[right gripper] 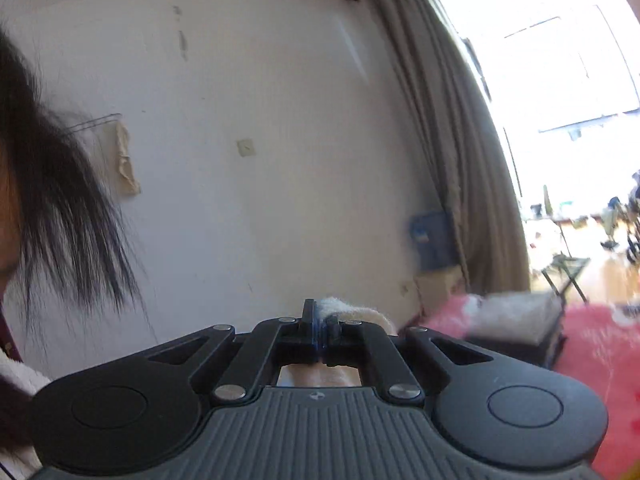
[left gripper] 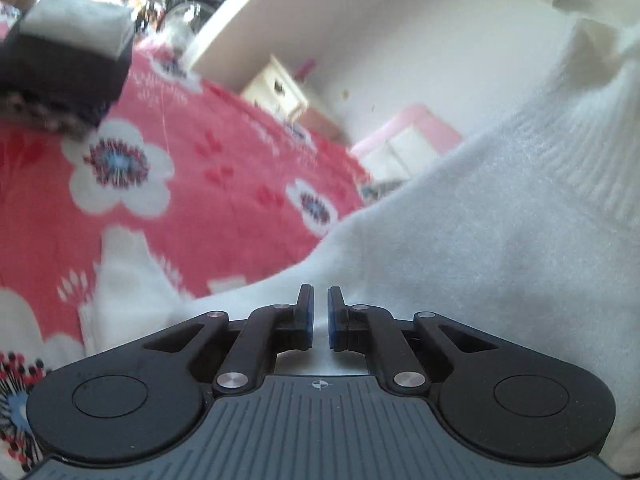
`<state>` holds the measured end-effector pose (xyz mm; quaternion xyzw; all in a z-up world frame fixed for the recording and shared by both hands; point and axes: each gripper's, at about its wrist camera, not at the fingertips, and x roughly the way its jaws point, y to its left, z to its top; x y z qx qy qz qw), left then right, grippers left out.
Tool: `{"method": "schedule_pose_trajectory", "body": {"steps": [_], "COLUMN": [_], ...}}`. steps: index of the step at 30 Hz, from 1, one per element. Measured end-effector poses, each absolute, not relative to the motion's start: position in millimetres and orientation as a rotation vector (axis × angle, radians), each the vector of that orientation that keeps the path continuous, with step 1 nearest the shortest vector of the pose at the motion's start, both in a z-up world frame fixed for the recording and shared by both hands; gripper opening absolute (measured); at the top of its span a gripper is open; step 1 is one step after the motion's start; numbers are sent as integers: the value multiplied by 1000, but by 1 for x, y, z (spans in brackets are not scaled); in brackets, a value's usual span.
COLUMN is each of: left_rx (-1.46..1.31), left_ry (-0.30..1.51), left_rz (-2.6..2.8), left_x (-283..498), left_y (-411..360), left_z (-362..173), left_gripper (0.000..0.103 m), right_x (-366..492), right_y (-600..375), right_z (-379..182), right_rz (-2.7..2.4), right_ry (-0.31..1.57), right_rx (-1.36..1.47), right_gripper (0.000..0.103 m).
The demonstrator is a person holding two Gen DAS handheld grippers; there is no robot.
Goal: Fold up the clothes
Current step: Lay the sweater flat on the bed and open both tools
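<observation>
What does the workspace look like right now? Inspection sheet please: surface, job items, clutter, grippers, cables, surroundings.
Surface: red floral blanket, flat where visible.
Job's things: white knit sweater lifted off the blanket; folded stack, white piece on top of dark ones, sits on the blanket.
Clutter: nothing loose seen on the blanket.
Grippers: left gripper nearly shut with sweater fabric at its tips; right gripper shut on a white knit edge.
Cables: nothing seen.
Surroundings: white wall, beige curtain beside a bright window, small cream cabinet, pink item on the floor.
</observation>
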<state>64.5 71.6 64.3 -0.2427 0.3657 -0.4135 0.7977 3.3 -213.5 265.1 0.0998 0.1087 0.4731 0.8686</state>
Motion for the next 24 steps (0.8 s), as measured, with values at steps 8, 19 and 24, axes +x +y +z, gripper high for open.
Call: {"method": "schedule_pose_trajectory", "body": {"steps": [8, 19, 24], "left_rx": [-362, 5, 254], "left_ry": [486, 820, 704], "left_rz": [-757, -610, -825], "left_x": [26, 8, 18], "left_y": [73, 22, -5], "left_z": [124, -32, -16], "left_gripper": [12, 23, 36], "right_x": [-14, -6, -51], "right_y": [-218, -290, -274], "right_z": [295, 1, -44], "right_rz": [978, 477, 523], "right_ry": [-18, 657, 733], "right_rx": [10, 13, -192], "right_gripper": [3, 4, 4]}}
